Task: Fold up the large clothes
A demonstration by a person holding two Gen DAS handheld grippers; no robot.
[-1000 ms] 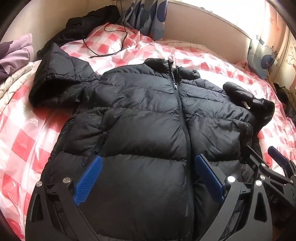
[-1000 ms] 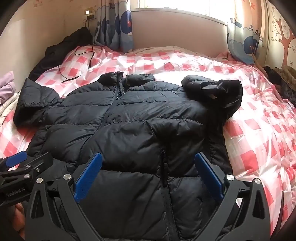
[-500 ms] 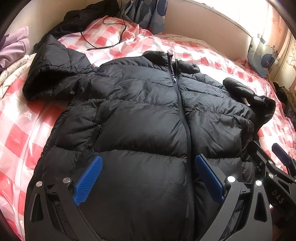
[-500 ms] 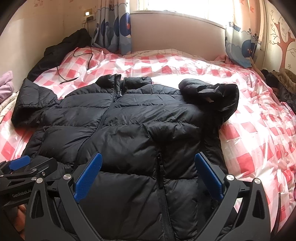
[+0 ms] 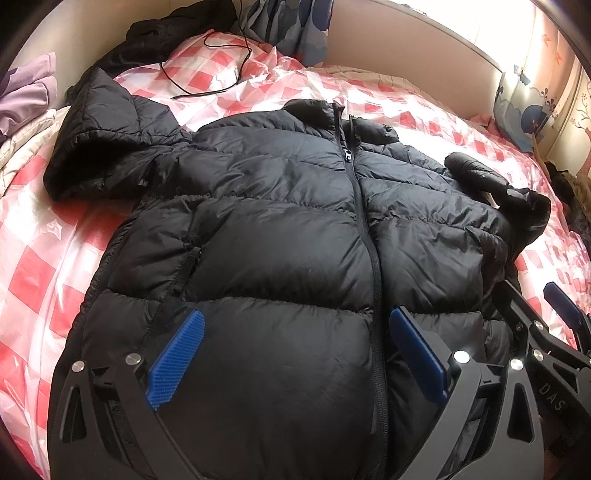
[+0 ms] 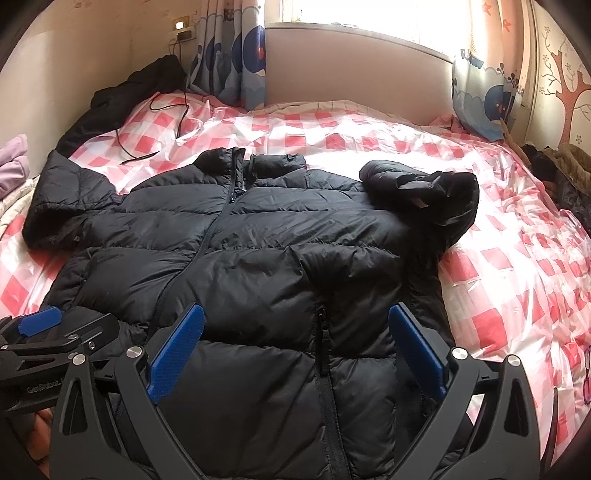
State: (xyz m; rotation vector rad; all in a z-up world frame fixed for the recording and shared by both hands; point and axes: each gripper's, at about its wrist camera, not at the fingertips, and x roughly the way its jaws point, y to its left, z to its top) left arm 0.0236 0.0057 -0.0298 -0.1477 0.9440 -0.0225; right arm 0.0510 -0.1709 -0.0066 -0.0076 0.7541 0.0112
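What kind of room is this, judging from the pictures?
Most likely a bedroom in a home. A black puffer jacket lies on a bed with a pink checked cover, and patterned curtains hang by a bright window.

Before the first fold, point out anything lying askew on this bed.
The black puffer jacket lies flat and zipped, but its sleeves do not match: one sleeve spreads outward, the other is bunched up over the shoulder. A thin black cable trails across the red-checked cover beyond the collar.
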